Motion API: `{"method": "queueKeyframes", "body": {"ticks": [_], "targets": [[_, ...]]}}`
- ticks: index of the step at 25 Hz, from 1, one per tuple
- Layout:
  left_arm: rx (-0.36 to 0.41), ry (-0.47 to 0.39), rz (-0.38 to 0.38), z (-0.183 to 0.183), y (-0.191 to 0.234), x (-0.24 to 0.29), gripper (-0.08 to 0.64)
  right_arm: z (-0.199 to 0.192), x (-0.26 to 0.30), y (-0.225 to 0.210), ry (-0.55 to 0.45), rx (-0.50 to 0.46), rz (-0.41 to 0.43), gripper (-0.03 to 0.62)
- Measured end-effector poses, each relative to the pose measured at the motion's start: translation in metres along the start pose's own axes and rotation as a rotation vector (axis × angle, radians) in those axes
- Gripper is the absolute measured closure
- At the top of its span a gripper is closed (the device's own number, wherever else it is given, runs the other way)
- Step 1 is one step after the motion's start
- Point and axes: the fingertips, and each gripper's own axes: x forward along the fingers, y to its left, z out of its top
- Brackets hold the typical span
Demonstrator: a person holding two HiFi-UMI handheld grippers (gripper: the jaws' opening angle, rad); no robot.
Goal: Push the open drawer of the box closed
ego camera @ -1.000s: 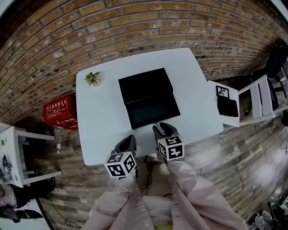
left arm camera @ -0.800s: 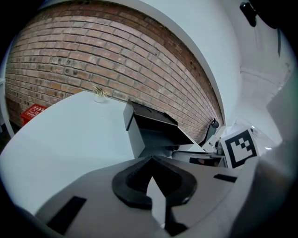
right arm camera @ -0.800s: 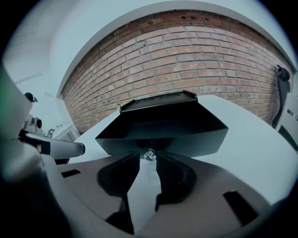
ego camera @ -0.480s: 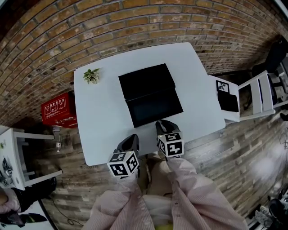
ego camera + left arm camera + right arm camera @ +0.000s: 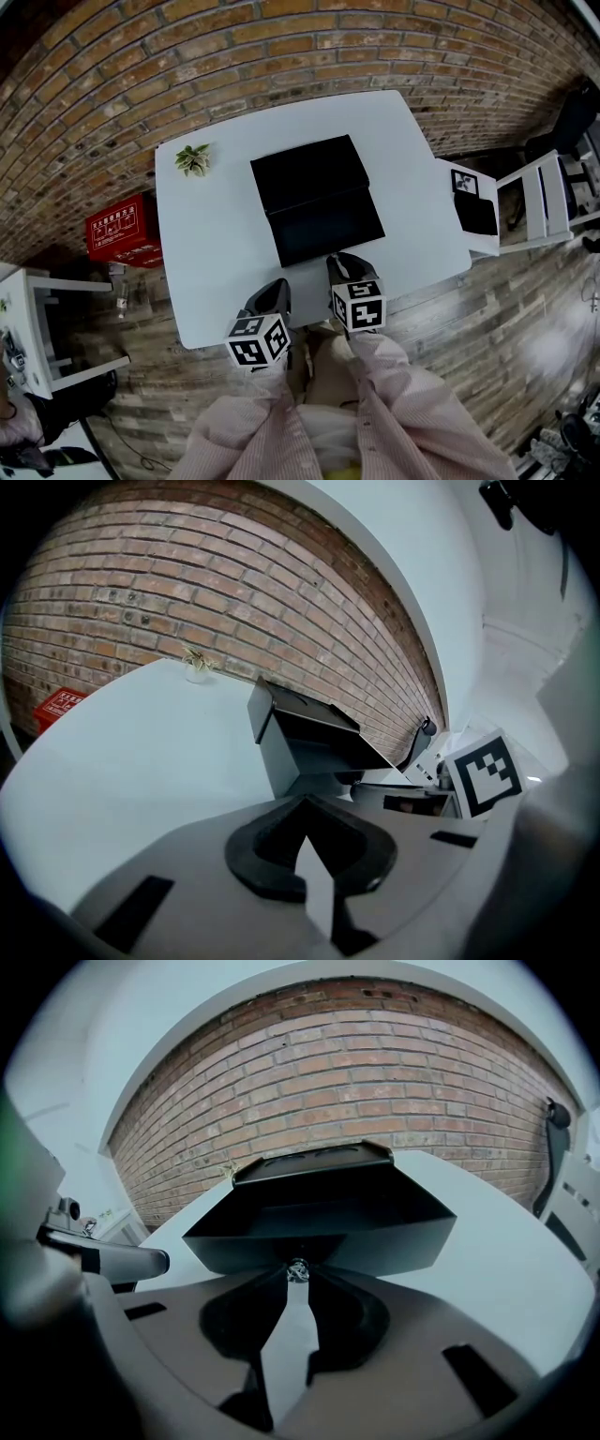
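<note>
**Right gripper view: tongs have just pinched the drawer knob**

Over the past second the right tongs (image 5: 298,1277) have narrowed from wide apart. Their tips now sit on either side of the small shiny knob (image 5: 298,1268) on the drawer (image 5: 319,1232) front and press on it. The head view shows the same tongs have moved forward across the bench (image 5: 202,272) until their tips meet the drawer's near edge.

The drawer itself looks as far out as it was a second ago. It juts toward the tongs from the black box (image 5: 309,1162), which stands directly beyond it, so no pushing has happened yet.

The left tongs (image 5: 305,803) are closed with nothing between them. They hang at the near edge of the bench, beside the right tongs on their left, with the box ahead and to their right. They play no part for now.

A hold on the knob gives a centred point of contact. The likely next move is a straight shove away from the person, along the drawer's line of travel. The box seems light and unbraced, so it may slide back across the bench instead of taking the drawer in.
</note>
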Motion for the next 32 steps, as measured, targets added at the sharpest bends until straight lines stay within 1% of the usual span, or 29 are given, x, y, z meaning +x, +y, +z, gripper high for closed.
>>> {"method": "queueKeyframes", "body": {"ticks": [14,32], "targets": [[-0.002,-0.004,-0.008,0.016,0.003,0.013,0.566,0.015,0.014,-0.006,0.000,-0.009,-0.003,0.517],[-0.016,-0.024,0.006,0.045,0.017,0.032,0.566,0.039,0.041,-0.009,-0.002,-0.005,0.007,0.518]]}}
